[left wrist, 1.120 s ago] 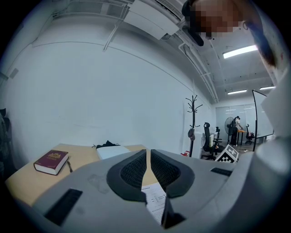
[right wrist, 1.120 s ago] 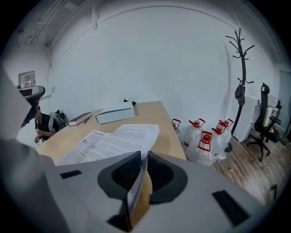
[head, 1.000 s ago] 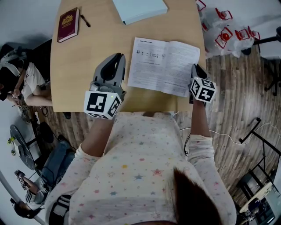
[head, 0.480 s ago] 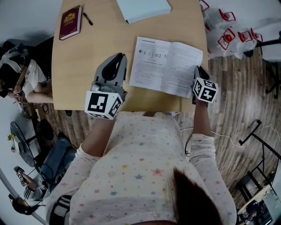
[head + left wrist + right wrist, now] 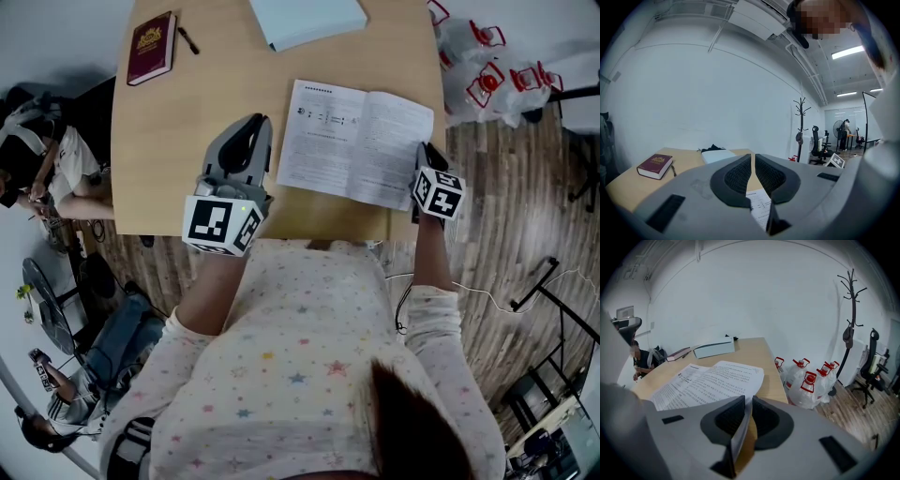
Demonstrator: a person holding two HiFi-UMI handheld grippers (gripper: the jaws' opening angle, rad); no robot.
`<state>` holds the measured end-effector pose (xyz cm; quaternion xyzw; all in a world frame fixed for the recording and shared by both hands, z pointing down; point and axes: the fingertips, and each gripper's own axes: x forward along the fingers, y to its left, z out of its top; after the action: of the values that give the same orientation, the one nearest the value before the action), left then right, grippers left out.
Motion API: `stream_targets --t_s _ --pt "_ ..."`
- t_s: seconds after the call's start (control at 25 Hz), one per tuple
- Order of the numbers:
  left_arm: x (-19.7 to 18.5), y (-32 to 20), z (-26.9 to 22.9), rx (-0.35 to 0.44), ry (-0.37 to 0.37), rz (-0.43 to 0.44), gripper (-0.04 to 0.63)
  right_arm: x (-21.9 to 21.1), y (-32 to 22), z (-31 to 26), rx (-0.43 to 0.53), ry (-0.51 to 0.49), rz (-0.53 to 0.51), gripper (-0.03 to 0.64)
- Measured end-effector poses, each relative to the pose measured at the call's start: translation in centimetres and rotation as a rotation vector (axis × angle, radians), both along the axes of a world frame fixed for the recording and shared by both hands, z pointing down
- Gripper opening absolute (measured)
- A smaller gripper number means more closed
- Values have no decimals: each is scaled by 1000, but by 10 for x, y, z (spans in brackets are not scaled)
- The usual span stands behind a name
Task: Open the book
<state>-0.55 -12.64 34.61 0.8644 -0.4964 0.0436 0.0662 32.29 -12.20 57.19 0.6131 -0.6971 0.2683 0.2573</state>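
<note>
Both jaw pairs were closed: the right gripper (image 5: 746,412) pinched a page edge of the book (image 5: 356,141), which lay open on the table (image 5: 178,131); the left gripper (image 5: 753,171) held nothing. Opening appeared done, and the next move was judged to be releasing the page.

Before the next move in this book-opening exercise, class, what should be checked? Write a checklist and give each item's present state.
1. Book lies open with its pages facing up: ok.
2. Right claw is shut on a page at the book's right edge: ok.
3. Only one page is in that claw: cannot tell.
4. Left claw steadies the book's left side: not ok. It is shut and empty, and it sits beside the book.
5. Table space around the book is free: ok. The red book and pen lie at the far corner.
</note>
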Motion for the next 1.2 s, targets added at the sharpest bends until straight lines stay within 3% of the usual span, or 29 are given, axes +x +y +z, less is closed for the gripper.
stream_targets --t_s 0.56,0.96,1.2 --pt "3 0 1 2 -11 -4 32 4 4 12 -28 77 -17 55" --pt "2 2 -3 20 0 -5 31 3 6 -6 18 75 -12 55" --pt "1 4 -5 27 -9 0 27 -6 1 -37 93 44 0 51"
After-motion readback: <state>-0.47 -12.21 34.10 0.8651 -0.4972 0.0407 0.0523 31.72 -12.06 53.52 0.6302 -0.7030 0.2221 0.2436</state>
